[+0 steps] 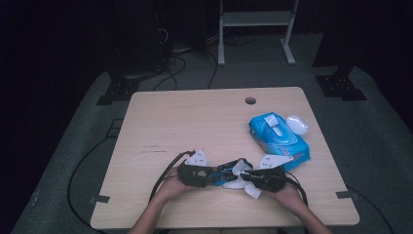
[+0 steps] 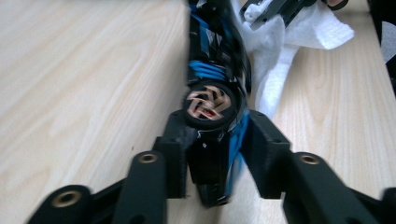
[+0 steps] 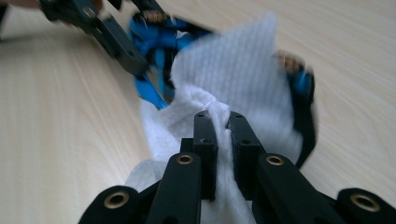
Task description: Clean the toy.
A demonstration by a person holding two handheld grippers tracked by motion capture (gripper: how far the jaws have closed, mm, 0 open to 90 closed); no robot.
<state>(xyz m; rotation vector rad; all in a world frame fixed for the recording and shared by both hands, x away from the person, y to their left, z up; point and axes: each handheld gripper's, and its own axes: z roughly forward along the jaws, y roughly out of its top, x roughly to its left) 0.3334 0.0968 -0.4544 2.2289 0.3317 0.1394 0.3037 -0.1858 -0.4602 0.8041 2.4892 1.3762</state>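
Note:
A blue and black toy car (image 1: 225, 168) lies at the table's near edge between my two grippers. In the left gripper view the car (image 2: 215, 56) shows a wheel (image 2: 208, 103) with copper spokes, and my left gripper (image 2: 212, 154) is shut on its body. My right gripper (image 3: 222, 126) is shut on a bunched white wipe (image 3: 233, 60), which is draped against the car (image 3: 154, 37). From above, the left gripper (image 1: 219, 171) and the right gripper (image 1: 245, 176) point at each other, with the wipe (image 1: 253, 191) hanging beneath them.
A blue pack of wet wipes (image 1: 280, 139) lies on the wooden table (image 1: 195, 122) at the right, with a white lid (image 1: 297, 124) beside it. A cable hole (image 1: 250, 101) sits near the far edge. Cables trail over both near corners.

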